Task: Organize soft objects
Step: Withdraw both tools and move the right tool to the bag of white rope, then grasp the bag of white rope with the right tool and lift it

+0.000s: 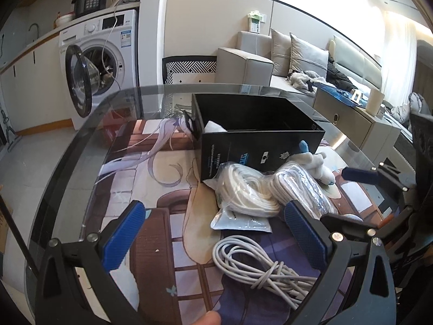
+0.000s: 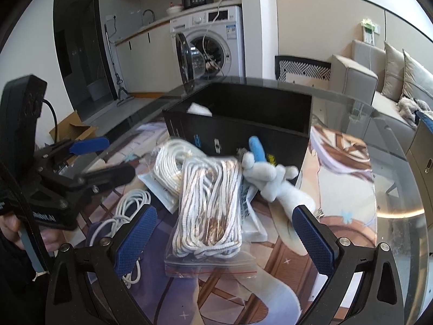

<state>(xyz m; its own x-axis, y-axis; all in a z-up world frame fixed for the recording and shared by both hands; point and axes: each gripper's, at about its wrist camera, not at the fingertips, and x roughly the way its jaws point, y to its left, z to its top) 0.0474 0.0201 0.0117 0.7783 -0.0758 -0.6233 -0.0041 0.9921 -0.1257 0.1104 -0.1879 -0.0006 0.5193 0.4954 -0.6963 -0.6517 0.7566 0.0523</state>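
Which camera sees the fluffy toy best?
The right wrist view. The toy lies whole in front of the black box, near the picture's middle. The left wrist view shows it smaller, off to the right, partly behind a bag of cord.

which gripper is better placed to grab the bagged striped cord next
Right. The right gripper is open with the striped cord bag lying between its fingers; the left gripper is open over the loose cable.

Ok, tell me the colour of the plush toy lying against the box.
The plush toy is white with a blue tip, clearest in the right wrist view.
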